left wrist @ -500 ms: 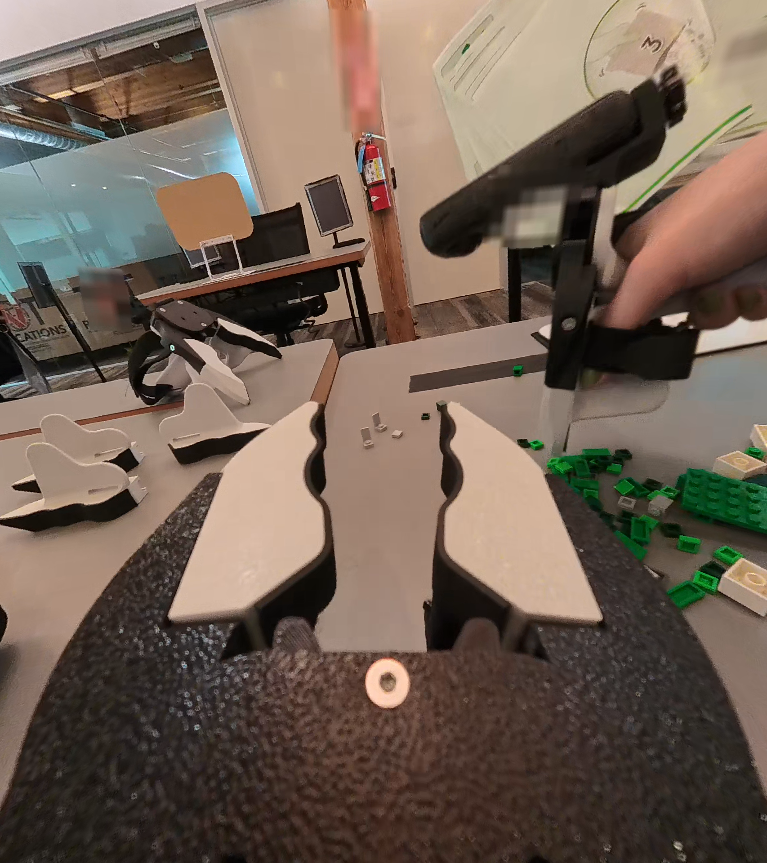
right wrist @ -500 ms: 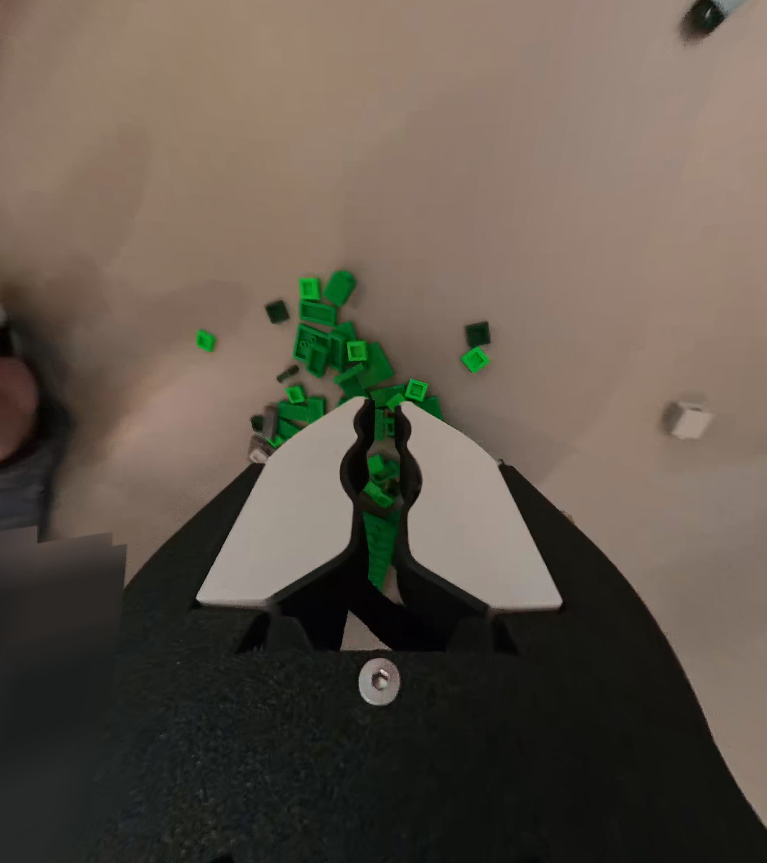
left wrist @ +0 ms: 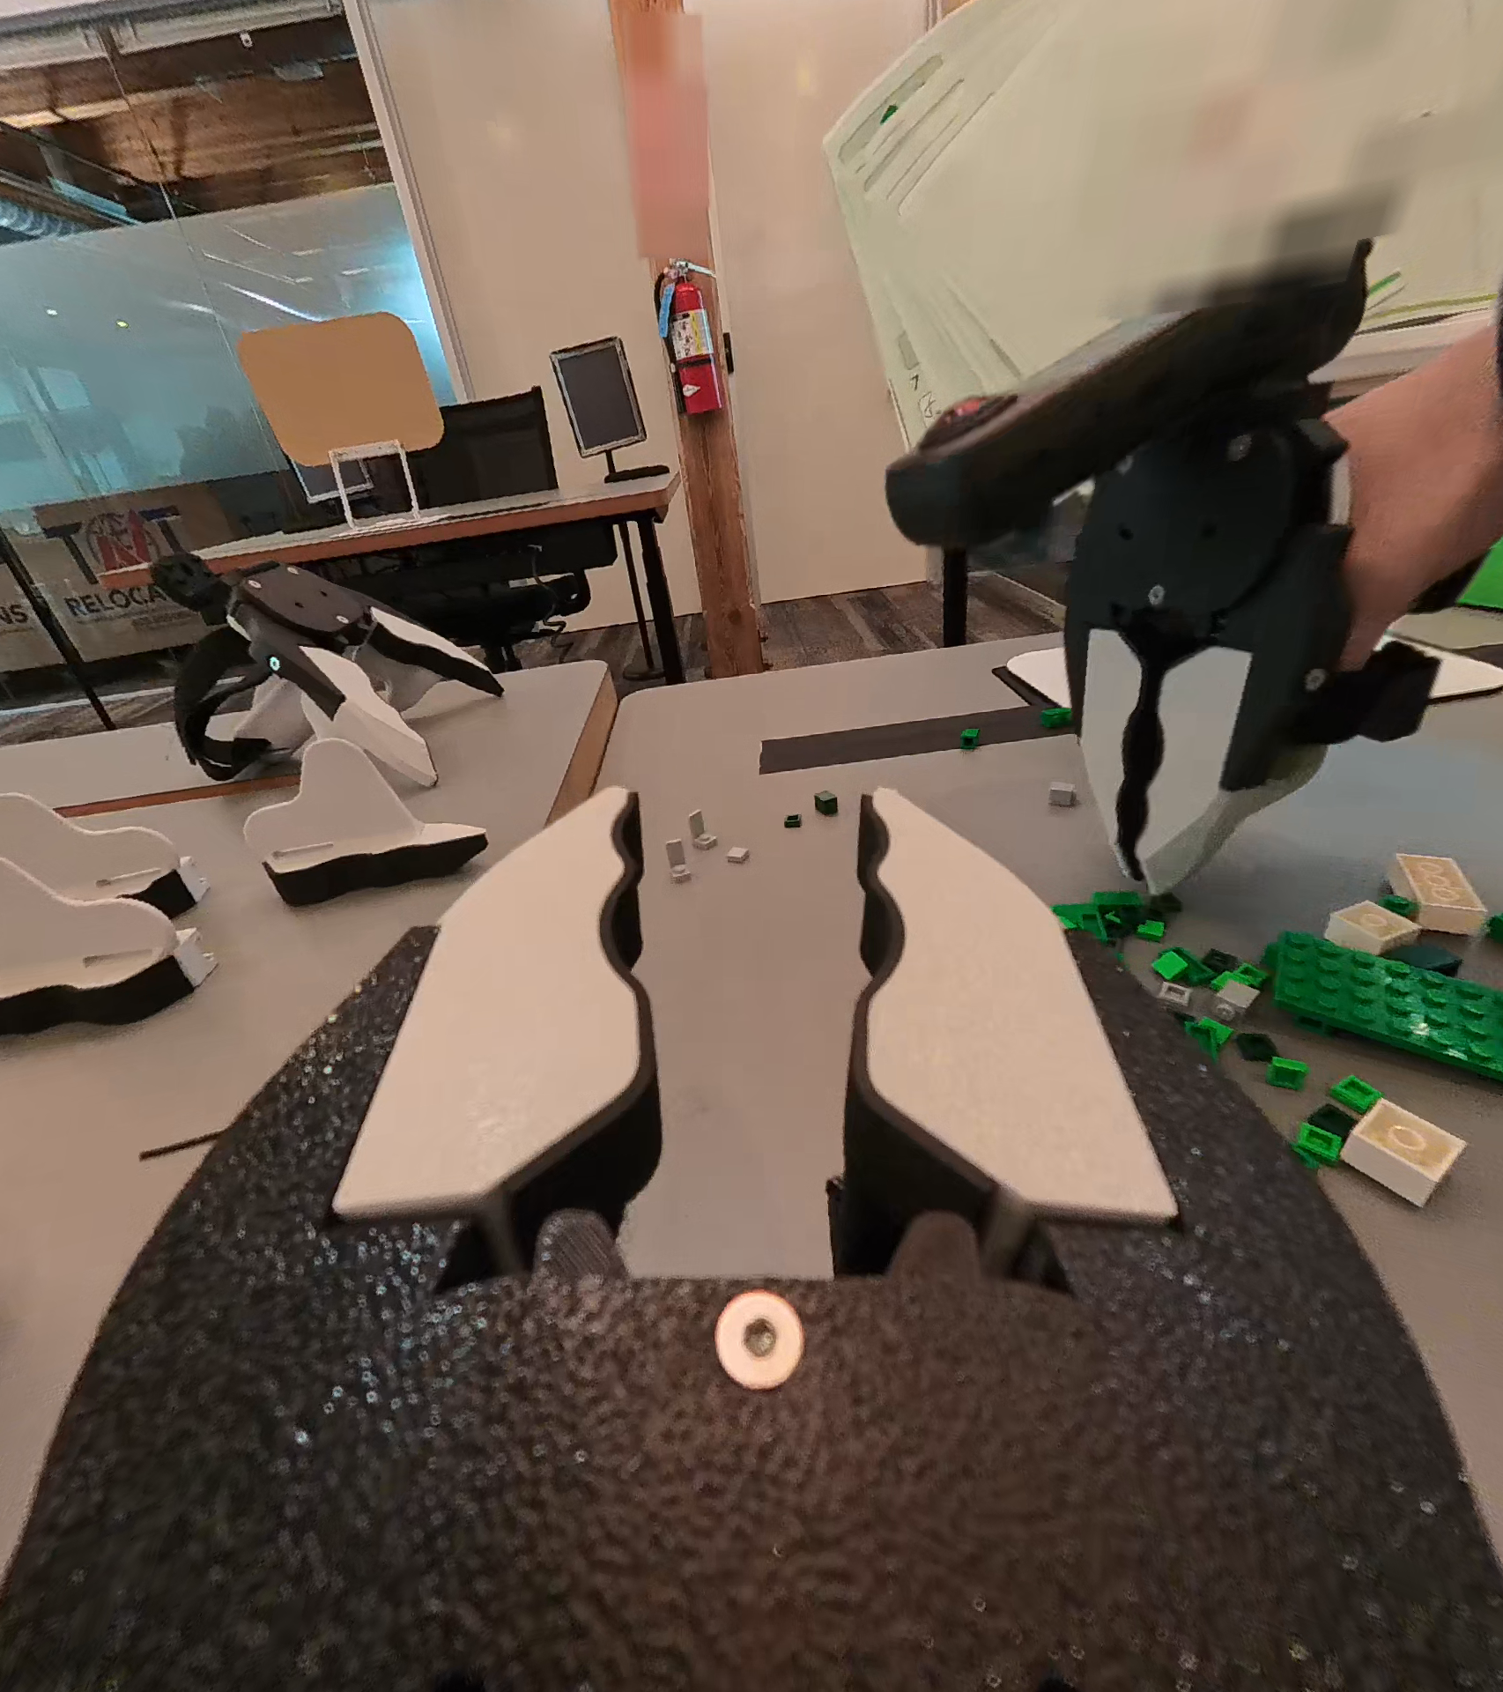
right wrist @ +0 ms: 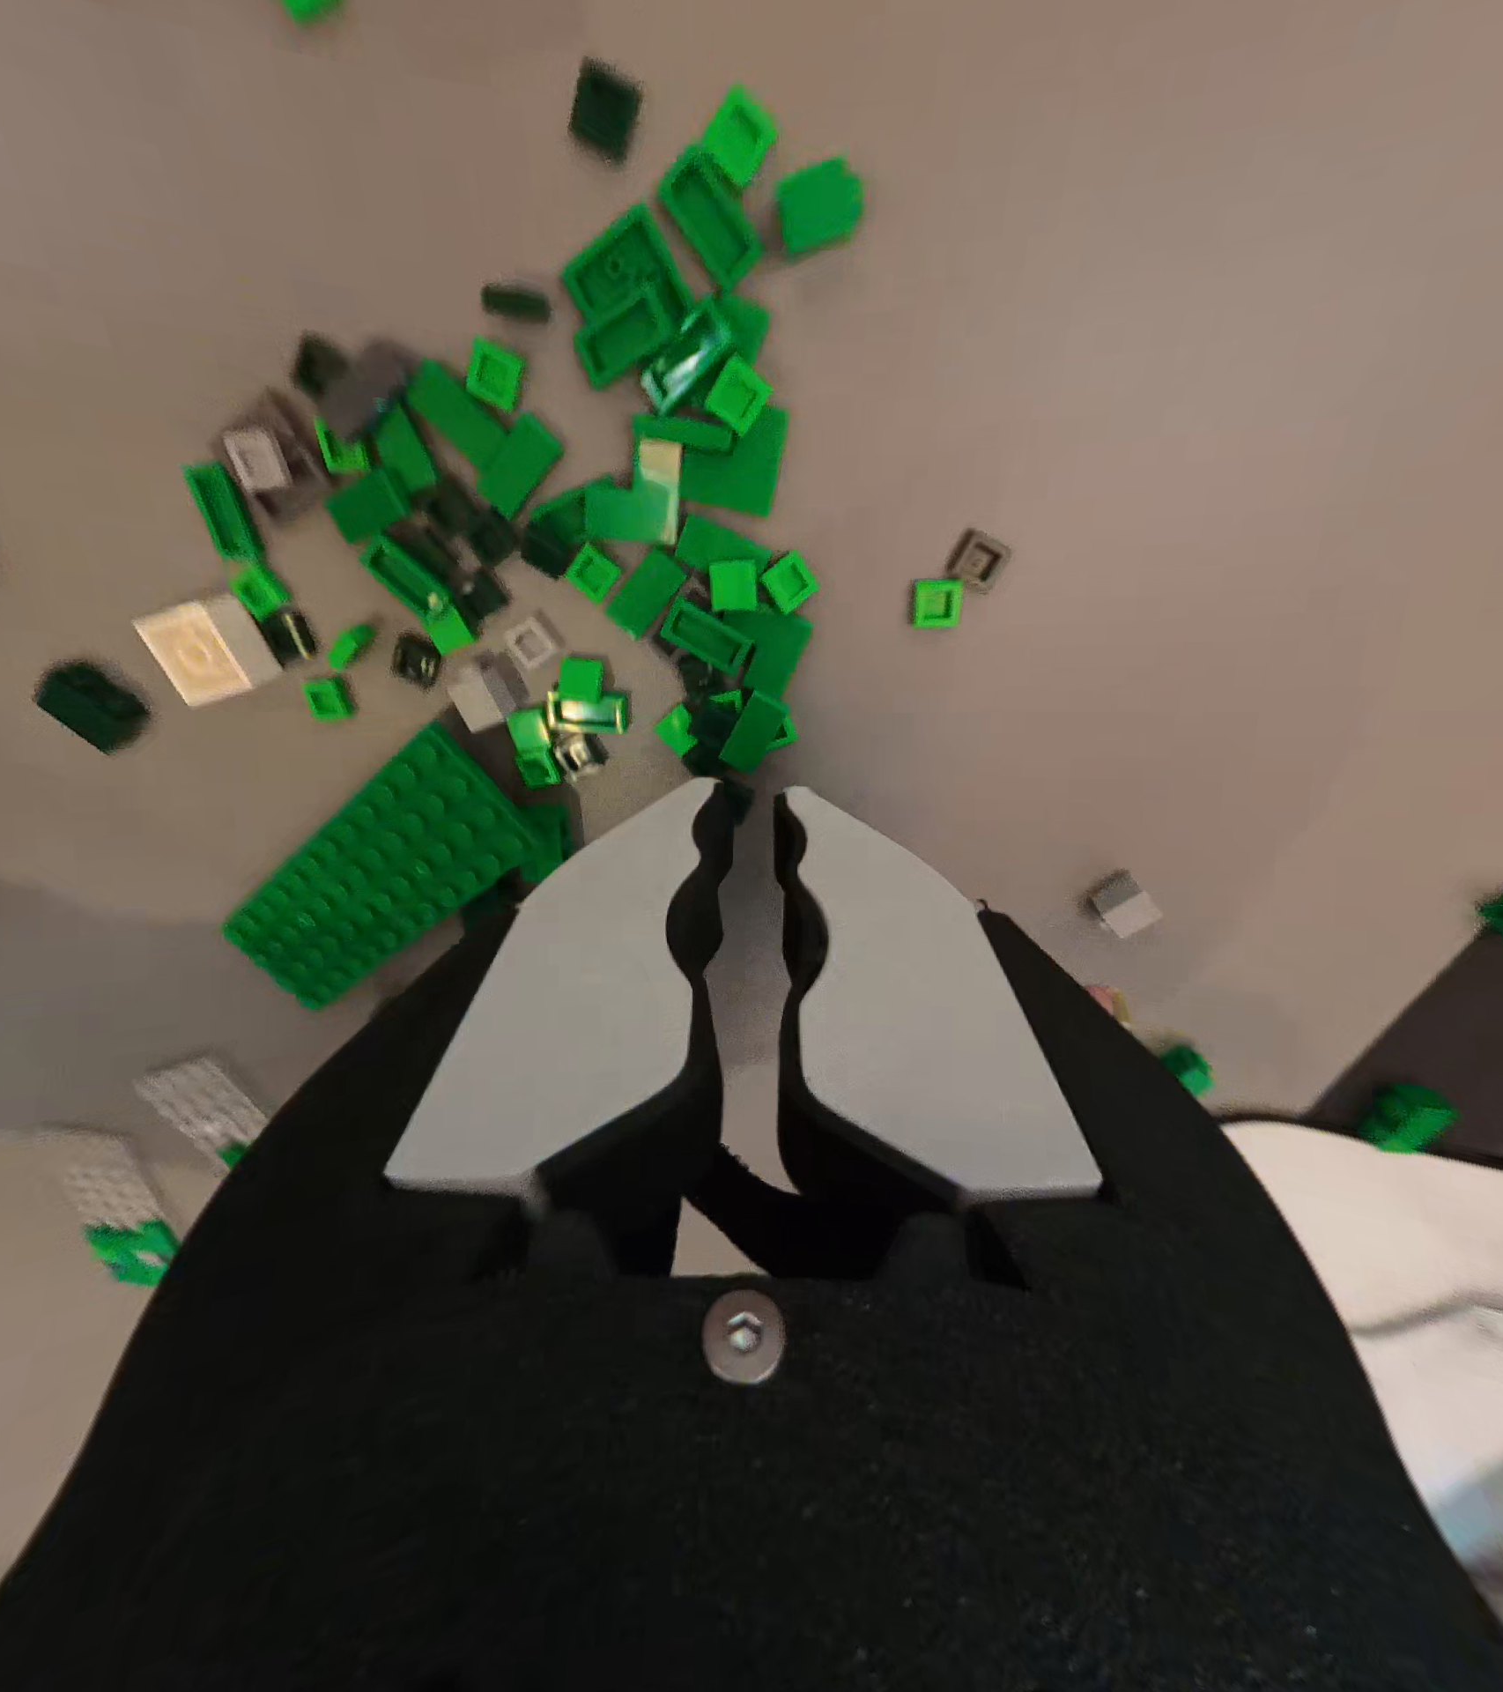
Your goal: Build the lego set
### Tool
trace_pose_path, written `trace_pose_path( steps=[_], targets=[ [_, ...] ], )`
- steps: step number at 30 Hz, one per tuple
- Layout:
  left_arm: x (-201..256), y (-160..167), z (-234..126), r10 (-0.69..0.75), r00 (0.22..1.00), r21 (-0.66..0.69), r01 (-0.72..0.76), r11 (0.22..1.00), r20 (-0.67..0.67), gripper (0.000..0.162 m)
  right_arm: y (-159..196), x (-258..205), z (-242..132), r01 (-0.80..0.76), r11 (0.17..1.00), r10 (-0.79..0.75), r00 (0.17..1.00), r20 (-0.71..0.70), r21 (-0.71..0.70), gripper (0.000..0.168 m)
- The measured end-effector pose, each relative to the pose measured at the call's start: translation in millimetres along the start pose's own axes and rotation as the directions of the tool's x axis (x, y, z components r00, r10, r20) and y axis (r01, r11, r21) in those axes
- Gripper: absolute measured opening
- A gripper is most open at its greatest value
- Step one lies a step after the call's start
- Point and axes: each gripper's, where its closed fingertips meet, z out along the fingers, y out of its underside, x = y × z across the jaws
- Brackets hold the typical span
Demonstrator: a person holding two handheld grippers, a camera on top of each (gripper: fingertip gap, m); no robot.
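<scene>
Since half a second ago: right gripper [right wrist: 746, 795] has pulled back from the heap of green pieces [right wrist: 638, 513]; its tips, then buried in the heap, now sit at the heap's 6 o'clock edge. Fingers nearly together, a thin gap between them, nothing visibly held.

Left gripper [left wrist: 748, 806]: fingers wide apart, empty, bare grey table [left wrist: 729, 1053] between them; barely shifted.

Right gripper as seen from the left wrist view [left wrist: 1137, 865]: at 2 o'clock, tips pointing down just above the heap [left wrist: 1114, 916], held by a person's hand [left wrist: 1416, 513].

Green baseplate [right wrist: 382, 870]: flat on the table, at 10 o'clock of the right gripper's tips, just beside them.

White bricks [left wrist: 1402, 1149]: scattered around the baseplate [left wrist: 1443, 1016].

Small grey pieces [left wrist: 693, 847]: ahead of the left gripper, at 12 o'clock.

Spare gripper [left wrist: 308, 659]: neighbouring table, 10 o'clock.
</scene>
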Motion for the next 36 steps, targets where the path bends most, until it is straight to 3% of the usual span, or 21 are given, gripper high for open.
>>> trace_pose_path(
  steps=[3,6,14,23,29,36],
  targets=[
    [2,0,1,-0.008,1.0,0.0,0.008,1.0,-0.012,0.044,-11,2,-2,-0.166,0.98,0.157,0.984,0.083,0.106,0.004],
    [4,1,1,0.011,1.0,-0.009,-0.011,1.0,-0.015,0.043,-13,1,-2,-0.236,0.964,0.217,0.965,0.15,0.125,0.006],
    [1,2,1,-0.02,1.0,-0.015,0.02,1.0,-0.012,0.042,-10,-3,3,-0.189,0.979,0.178,0.975,0.132,0.078,0.0],
    [21,3,6,0.057,0.996,-0.033,-0.059,0.998,-0.069,0.039,17,-11,-19,-0.009,0.993,0.017,0.997,-0.074,0.118,0.0],
    [33,8,9,0.146,0.984,-0.058,-0.152,0.987,-0.099,0.037,1,0,-7,0.028,0.972,0.022,0.977,-0.21,0.233,0.016],
    [28,10,11,0.087,0.991,-0.067,-0.094,0.993,-0.104,0.037,-11,0,2,-0.009,0.949,0.057,0.988,-0.145,0.316,0.014]
  ],
)
